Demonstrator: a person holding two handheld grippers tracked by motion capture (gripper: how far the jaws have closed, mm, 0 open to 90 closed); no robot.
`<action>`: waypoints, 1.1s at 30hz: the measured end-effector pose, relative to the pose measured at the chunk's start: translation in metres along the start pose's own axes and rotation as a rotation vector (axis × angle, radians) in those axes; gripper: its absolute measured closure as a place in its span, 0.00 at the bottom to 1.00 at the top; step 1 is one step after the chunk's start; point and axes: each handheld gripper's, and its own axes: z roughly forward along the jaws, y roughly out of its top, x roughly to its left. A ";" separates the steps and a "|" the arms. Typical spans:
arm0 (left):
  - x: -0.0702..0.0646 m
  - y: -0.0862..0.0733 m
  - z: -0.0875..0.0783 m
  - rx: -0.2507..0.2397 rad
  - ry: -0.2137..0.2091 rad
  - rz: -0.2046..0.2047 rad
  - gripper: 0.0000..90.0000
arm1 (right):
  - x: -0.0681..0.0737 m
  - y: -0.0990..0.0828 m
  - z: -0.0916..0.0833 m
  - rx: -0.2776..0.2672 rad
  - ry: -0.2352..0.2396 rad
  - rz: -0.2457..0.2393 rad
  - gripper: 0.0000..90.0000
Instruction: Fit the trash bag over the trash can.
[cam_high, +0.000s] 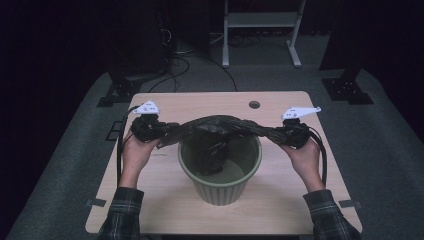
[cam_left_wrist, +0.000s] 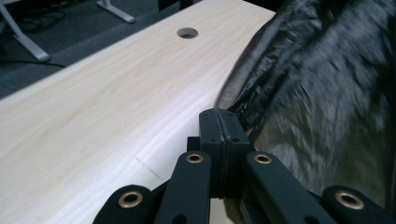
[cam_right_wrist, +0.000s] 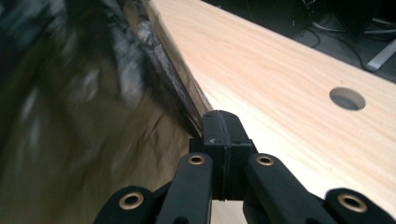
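Observation:
A black plastic bag (cam_high: 225, 125) is stretched between the two grippers above a green ribbed bin (cam_high: 220, 192) that stands mid-table, and its lower part hangs into the bin. At the left, my left gripper (cam_high: 167, 131) is shut on the bag's left edge. In the left gripper view the jaws (cam_left_wrist: 219, 114) meet on a fold of the bag (cam_left_wrist: 317, 93). Over at the right, my right gripper (cam_high: 277, 132) is shut on the opposite edge. The right gripper view has its jaws (cam_right_wrist: 219, 116) pinching the bag (cam_right_wrist: 70, 116), which is blurred.
The light wooden table (cam_high: 165, 200) has a round cable hole (cam_high: 254, 104) near its far edge. Beyond the table stand a white desk frame (cam_high: 260, 20) and dark stand bases (cam_high: 117, 92), with cables on the grey floor.

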 end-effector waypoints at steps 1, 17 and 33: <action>-0.001 -0.002 -0.001 0.005 -0.001 -0.001 1.00 | 0.000 -0.003 -0.002 -0.002 0.004 0.002 1.00; -0.006 -0.014 -0.002 0.018 -0.035 -0.009 1.00 | -0.008 -0.024 -0.026 -0.034 -0.005 0.023 0.90; -0.008 -0.010 -0.004 0.009 -0.035 -0.004 1.00 | 0.002 0.040 -0.090 -0.210 0.071 -0.081 0.67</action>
